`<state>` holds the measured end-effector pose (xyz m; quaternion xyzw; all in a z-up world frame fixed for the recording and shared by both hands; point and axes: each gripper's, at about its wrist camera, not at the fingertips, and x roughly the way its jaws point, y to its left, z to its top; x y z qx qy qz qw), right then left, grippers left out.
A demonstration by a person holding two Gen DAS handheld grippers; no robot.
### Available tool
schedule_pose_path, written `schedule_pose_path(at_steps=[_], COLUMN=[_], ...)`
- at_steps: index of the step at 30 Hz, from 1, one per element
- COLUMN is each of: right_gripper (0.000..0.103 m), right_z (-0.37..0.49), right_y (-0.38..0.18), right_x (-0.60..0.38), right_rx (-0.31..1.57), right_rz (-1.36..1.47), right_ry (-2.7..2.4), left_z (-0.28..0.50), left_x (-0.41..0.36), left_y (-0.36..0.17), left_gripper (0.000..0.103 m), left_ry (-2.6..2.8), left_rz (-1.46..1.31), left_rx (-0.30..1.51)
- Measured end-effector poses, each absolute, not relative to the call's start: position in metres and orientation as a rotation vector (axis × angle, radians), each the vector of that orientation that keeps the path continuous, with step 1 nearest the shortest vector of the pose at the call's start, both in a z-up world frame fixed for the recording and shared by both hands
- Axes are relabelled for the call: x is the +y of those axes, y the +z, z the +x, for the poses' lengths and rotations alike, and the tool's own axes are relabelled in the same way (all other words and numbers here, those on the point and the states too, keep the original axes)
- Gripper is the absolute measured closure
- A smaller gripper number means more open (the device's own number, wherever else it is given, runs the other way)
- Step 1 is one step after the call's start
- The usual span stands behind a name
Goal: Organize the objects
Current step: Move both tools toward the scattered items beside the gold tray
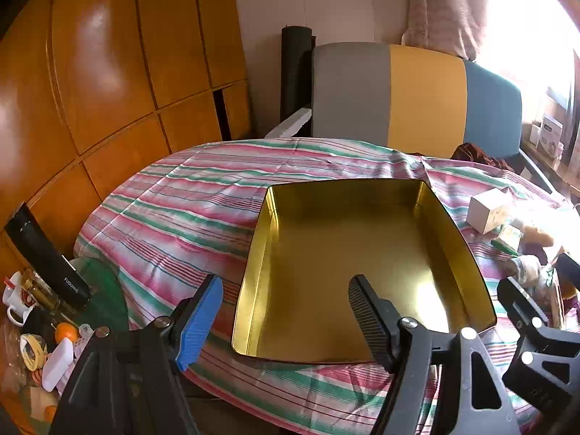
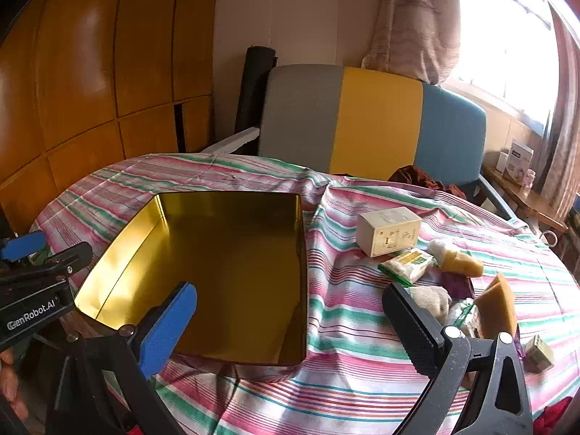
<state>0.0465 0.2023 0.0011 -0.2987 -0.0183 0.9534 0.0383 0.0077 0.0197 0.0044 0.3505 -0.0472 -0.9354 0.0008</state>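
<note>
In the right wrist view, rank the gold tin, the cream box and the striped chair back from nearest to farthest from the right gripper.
From the right gripper:
1. Gold tin, just ahead on the left, empty.
2. Cream box, ahead to the right on the cloth.
3. Striped chair back, behind the table.

Glossy orange wooden cabinets (image 2: 83, 72) fill the left; a grey-yellow-blue chair back (image 2: 373, 127) stands at centre, a bright window (image 2: 507, 47) with curtain (image 2: 417, 25) upper right.

both wrist views look down, close over the same gold tin (image 1: 362, 272), right one rightward.
</note>
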Motion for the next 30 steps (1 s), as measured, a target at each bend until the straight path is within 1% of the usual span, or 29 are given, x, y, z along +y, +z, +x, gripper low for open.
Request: schedule_pose_path(at_steps=[16, 24, 30], right_gripper=[0.000, 0.000, 0.000], right_z=[0.066, 0.085, 0.105], right_y=[0.007, 0.014, 0.027], right_x=[0.243, 0.282, 0.320], right_rx=[0.004, 0.042, 0.093], right_rz=[-0.893, -0.856, -0.803], right_ry=[2.847, 2.768, 2.704], left_z=[0.014, 0.021, 0.024], left_x=[0.035, 0.047, 0.069], left_y=[0.009, 0.012, 0.011], left_gripper=[0.030, 0.030, 0.030], left_ry=[-2.984, -3.030, -3.148], left_rz=[1.110, 1.116, 1.189], left_rx=[-0.195, -0.233, -0.237])
